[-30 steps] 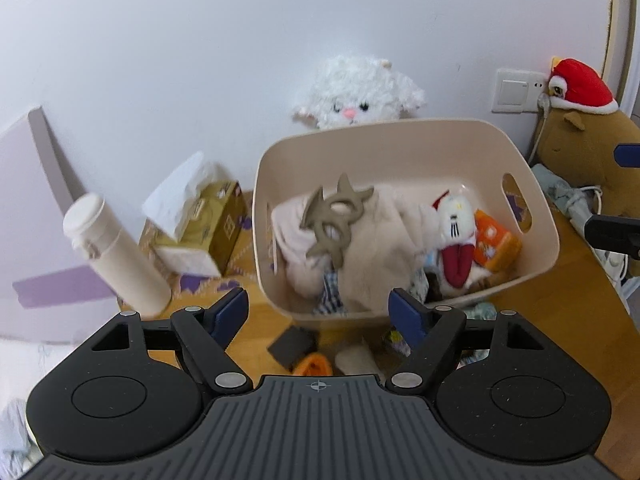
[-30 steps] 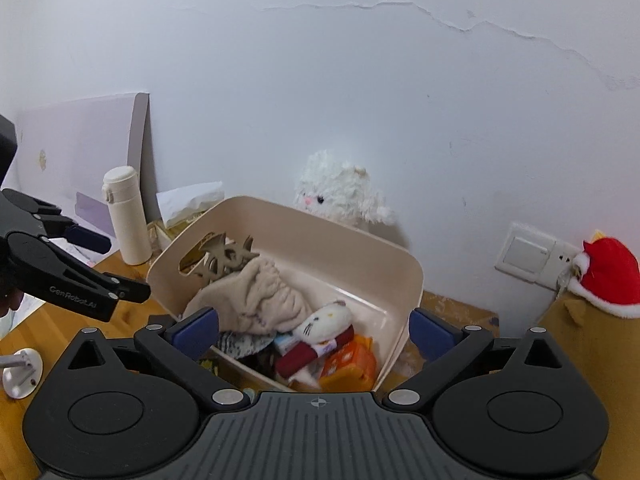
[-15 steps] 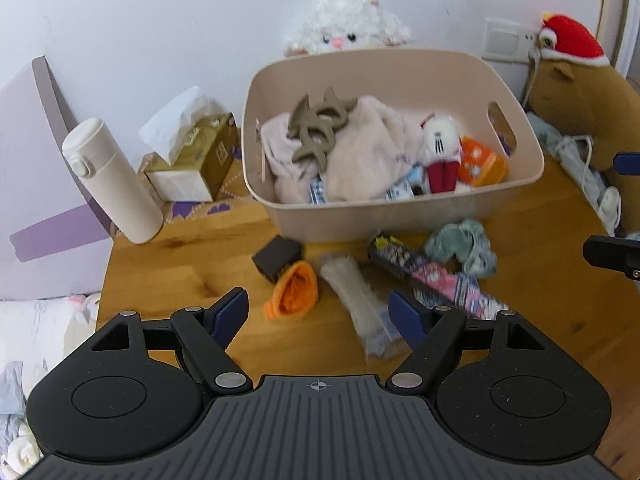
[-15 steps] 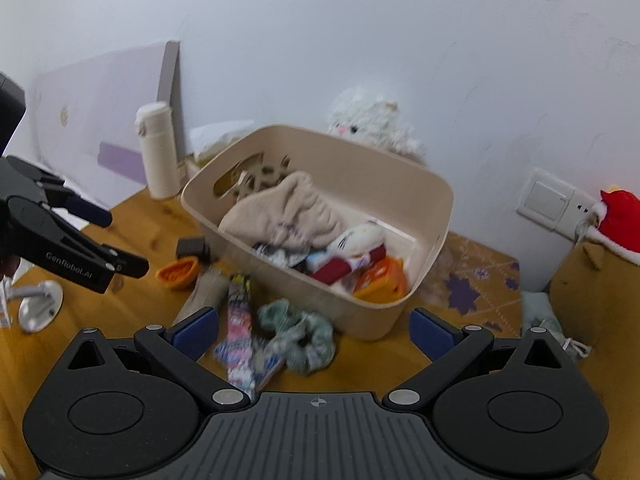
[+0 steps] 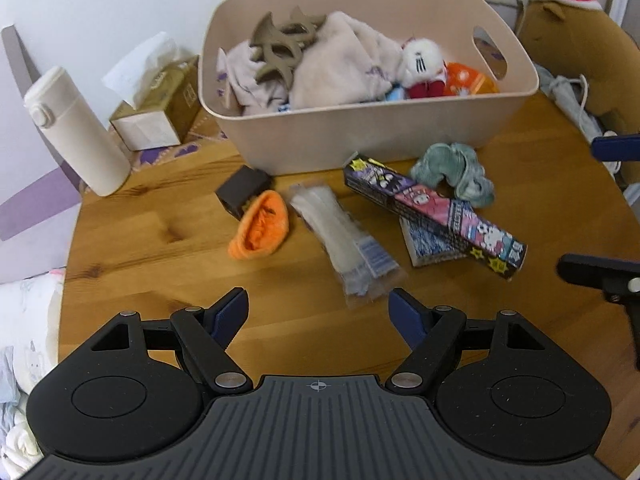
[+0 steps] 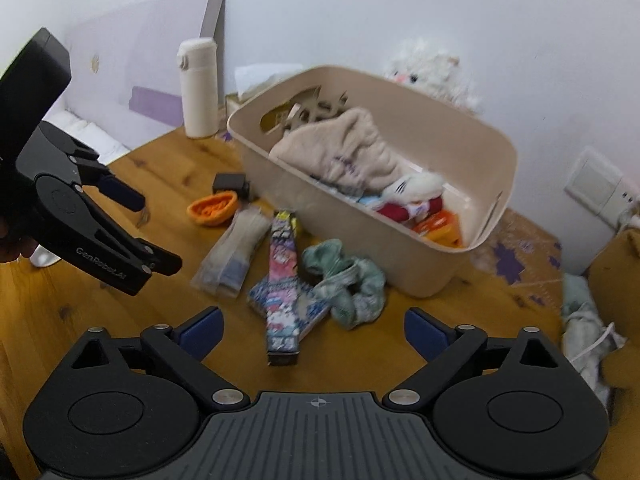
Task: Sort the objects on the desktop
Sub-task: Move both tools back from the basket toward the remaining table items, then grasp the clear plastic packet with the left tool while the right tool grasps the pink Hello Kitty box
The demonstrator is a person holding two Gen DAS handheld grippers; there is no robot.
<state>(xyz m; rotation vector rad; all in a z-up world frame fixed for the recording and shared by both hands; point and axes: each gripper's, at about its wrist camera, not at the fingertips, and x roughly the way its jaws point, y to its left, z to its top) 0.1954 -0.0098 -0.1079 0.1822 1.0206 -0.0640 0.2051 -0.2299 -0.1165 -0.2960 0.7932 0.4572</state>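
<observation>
Left to right on the wooden desk [image 5: 140, 240]: white flask [image 5: 76, 132] upright at far left, tissue box [image 5: 160, 112] next to it by the wall. Then loose bits in front of the beige bin [image 5: 360, 128]: small dark box [image 5: 242, 190] touching an orange knit pouch [image 5: 262, 226], a clear plastic packet [image 5: 344, 236] w/ white strips inside, a long cartoon-print box [image 5: 436, 210] lying across a small patterned notebook [image 5: 430, 246], and a teal scrunchie [image 5: 452, 172] just beside the bin's front wall. Bin already holds a beige cloth, a brown claw clip, a small plush etc. Left gripper [image 5: 318, 314] hangs over the near end of the packet, jaws wide apart, nothing between them. Right gripper [image 6: 312, 330] faces the long box end-on; its jaws have just been closing a little but stand wide, empty, no contact. Handling, as a guess: packet is light, floppy and slick, so pinch across the middle, not the loose end. Long box is stiff and light; grip across its narrow width near mid-length so it doesn't swing. Scrunchie and pouch are soft, forgiving anywhere. Notebook is flat, so take it by an edge.
</observation>
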